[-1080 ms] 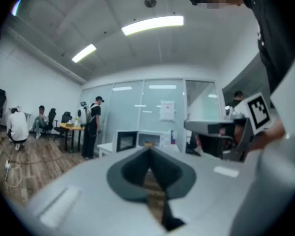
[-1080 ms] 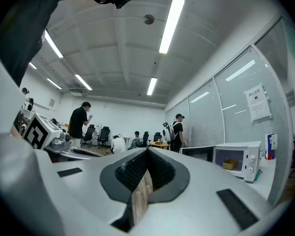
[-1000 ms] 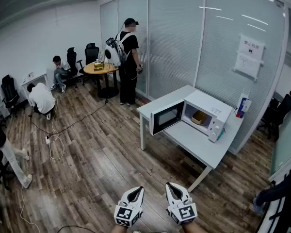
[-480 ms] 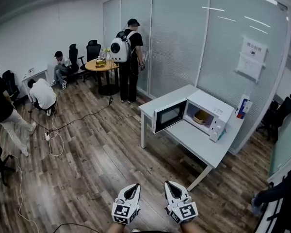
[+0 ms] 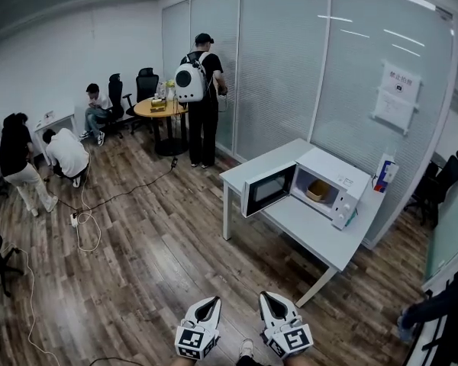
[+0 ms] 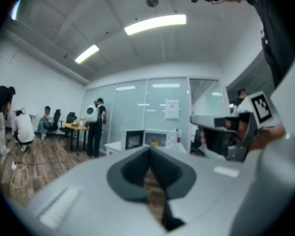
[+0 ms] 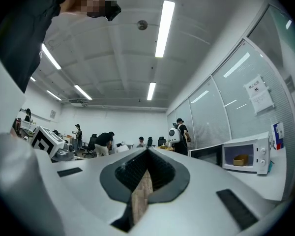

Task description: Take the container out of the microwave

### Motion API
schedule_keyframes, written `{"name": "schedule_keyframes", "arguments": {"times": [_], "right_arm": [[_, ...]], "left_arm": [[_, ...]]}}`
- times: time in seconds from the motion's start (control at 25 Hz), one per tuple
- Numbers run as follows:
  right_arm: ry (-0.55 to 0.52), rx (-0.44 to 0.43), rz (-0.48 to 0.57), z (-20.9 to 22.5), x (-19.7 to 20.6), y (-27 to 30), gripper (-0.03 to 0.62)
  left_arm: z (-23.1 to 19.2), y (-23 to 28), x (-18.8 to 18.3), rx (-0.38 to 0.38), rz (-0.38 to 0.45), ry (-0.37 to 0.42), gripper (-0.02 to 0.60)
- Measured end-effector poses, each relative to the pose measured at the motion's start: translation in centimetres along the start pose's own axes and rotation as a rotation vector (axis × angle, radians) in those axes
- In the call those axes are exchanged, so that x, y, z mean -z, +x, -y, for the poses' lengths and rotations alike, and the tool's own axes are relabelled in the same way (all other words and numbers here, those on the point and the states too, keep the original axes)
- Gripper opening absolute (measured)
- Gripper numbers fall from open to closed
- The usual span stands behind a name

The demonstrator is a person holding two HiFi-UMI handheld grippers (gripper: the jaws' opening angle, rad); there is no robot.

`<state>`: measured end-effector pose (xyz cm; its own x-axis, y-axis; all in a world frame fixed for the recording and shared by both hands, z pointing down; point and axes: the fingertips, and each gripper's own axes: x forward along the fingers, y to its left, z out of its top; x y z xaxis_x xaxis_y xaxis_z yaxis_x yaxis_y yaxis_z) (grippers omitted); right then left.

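Container (image 5: pixel 317 189) remains in the microwave (image 5: pixel 342 175); left tool (image 5: pixel 211 303) and right tool (image 5: pixel 269 297) stay closed, empty.

The left gripper (image 6: pixel 148 151) fills the lower frame, its two grey fingers (image 6: pixel 88 191) closed tip to tip with nothing between them, pointing level across an office with a wood floor (image 6: pixel 34 156). Well beyond the tips, a white microwave (image 6: pixel 155 138) sits on a white surface (image 6: pixel 114 146), its door (image 6: pixel 133 139) swung open to the left. A person (image 6: pixel 95 124) wearing a white backpack stands just left of that surface.
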<state>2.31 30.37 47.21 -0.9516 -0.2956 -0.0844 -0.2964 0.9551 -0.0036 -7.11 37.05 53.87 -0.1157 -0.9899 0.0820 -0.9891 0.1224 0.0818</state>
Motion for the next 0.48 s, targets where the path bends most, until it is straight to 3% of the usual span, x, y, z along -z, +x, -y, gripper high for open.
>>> {"name": "schedule_keyframes", "arguments": {"times": [0.24,0.48], "right_arm": [[-0.029,-0.042,0.029,3.4,-1.0,2.9,-0.002],[-0.027,-0.043,0.047,8.8,-1.6,5.1,-0.002]], "left_arm": [[-1.6,3.9,-2.1,-0.070,0.049,0.016,0.006],[-1.4,9.7,-3.0,-0.064,0.043,0.031,0.006]]}}
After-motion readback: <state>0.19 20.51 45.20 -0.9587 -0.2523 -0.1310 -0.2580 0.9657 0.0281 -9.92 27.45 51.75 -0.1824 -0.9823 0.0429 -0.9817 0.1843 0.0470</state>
